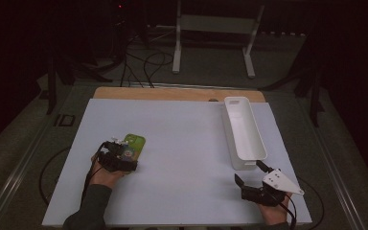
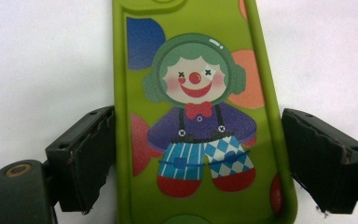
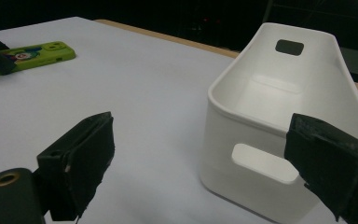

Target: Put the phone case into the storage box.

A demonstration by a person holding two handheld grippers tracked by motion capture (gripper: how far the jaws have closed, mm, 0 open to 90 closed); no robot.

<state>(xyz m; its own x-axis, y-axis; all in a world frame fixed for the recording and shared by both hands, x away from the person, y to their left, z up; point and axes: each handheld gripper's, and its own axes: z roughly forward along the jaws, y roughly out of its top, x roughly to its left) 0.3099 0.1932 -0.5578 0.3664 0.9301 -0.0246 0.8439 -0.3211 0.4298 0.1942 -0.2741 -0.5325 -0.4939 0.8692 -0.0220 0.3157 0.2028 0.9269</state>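
White bin (image 1: 243,132) on table (image 1: 182,191) seemingly holds nothing.

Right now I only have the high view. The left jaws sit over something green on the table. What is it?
Observer: A green phone case with a cartoon clown printed on it, lying flat on the white table.
Operator: Is it gripped?
Observer: It seems not. The left gripper has one jaw on either side of the case, and a sliver of table shows between the case and one jaw.
Operator: And the right side?
Observer: The right gripper is open and holds nothing. It is aimed at the near end of the white bin, which has a handle slot cut into it.
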